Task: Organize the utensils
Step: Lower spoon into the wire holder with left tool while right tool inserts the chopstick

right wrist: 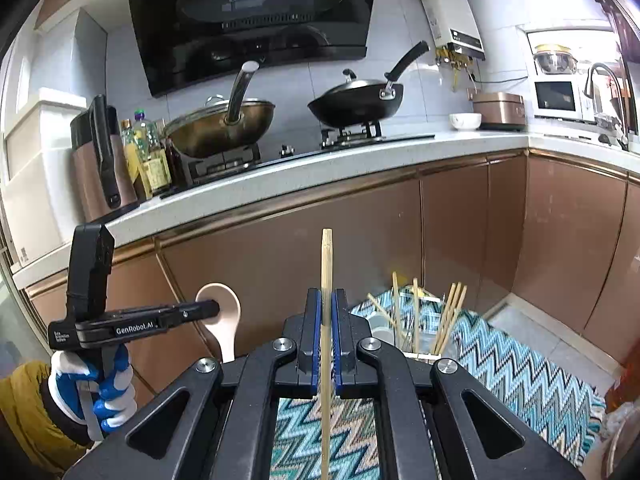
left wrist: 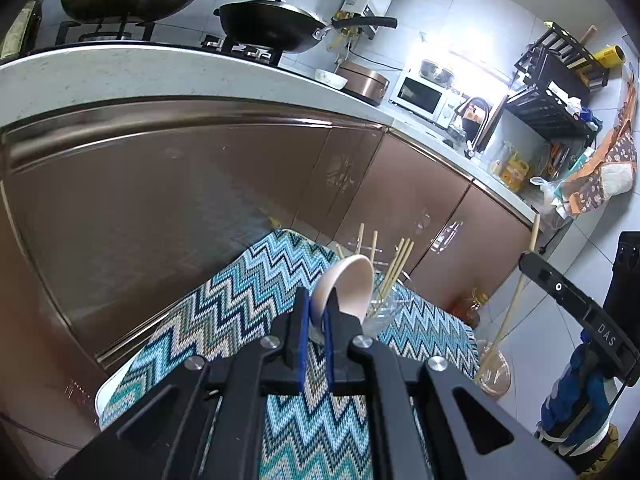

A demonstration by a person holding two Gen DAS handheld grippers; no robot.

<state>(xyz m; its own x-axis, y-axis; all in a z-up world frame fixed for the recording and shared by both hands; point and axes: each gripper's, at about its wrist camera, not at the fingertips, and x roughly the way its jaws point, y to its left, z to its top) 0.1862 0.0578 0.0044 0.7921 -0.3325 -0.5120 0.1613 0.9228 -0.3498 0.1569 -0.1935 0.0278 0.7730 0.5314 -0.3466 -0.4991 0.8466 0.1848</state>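
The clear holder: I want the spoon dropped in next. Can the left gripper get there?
Probably yes. The left gripper, shut on the spoon, faces the holder with nothing between; chopsticks already crowd it, though.

"genrobot.ai" on left gripper [right wrist: 208,309]

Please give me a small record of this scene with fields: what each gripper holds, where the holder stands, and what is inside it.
left gripper: jaws shut on the beige spoon, bowl end up
right gripper: jaws shut on one bamboo chopstick, held upright
holder: clear utensil holder standing on the zigzag cloth
holder contents: several chopsticks, leaning at different angles
background: counter with two woks on the stove
left hand: blue and white glove around the handle
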